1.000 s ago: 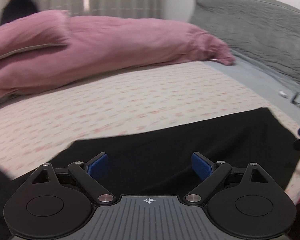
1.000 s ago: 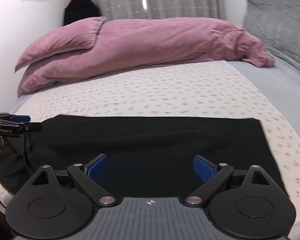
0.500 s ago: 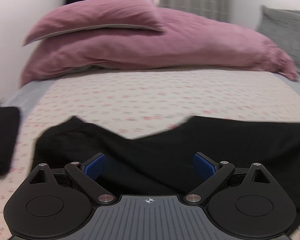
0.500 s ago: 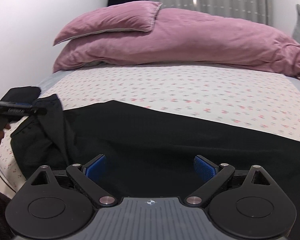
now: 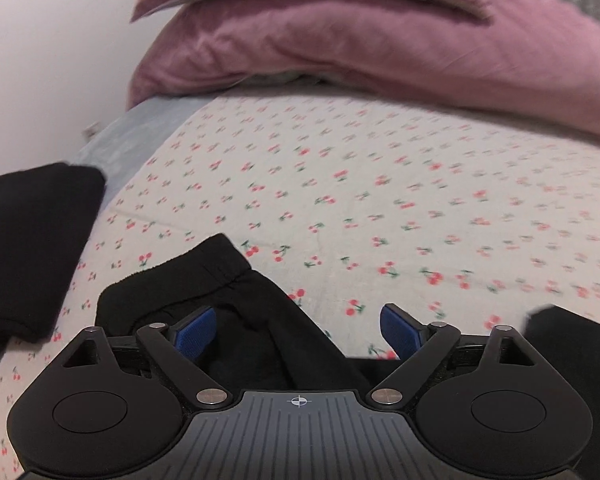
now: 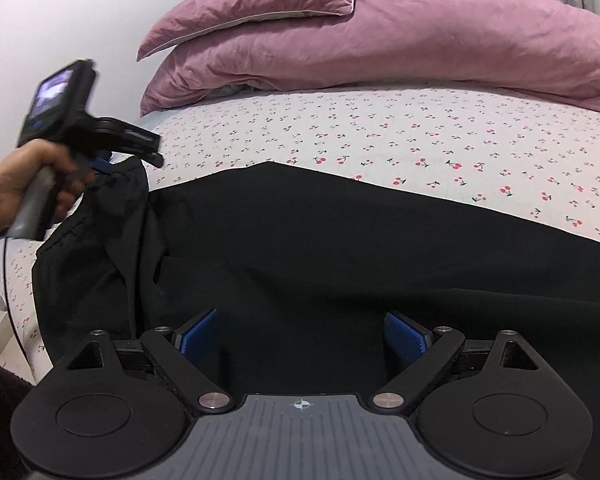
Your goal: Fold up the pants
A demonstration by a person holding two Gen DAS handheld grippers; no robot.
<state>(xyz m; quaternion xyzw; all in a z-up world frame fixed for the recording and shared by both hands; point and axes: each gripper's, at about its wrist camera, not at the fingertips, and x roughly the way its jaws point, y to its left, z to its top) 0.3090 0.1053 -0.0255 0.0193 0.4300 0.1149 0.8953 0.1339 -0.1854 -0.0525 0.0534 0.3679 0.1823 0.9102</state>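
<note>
Black pants (image 6: 320, 240) lie spread across the cherry-print sheet (image 6: 380, 132) of the bed. In the left wrist view their waistband end (image 5: 204, 276) is bunched under my left gripper (image 5: 300, 330), which is open with the cloth between its blue pads. My right gripper (image 6: 300, 334) is open and hovers just over the middle of the pants. The left gripper also shows in the right wrist view (image 6: 112, 140), held in a hand above the rumpled left end of the pants.
A folded black garment (image 5: 32, 240) lies at the bed's left edge. Pink pillows (image 6: 380, 32) are piled at the far side of the bed. The white wall (image 6: 60, 20) is on the left. The bed edge drops off at the lower left.
Both grippers have swung left along the pants. The left gripper has come down to the waistband end, and that end now lies bunched. Both stayed open.
</note>
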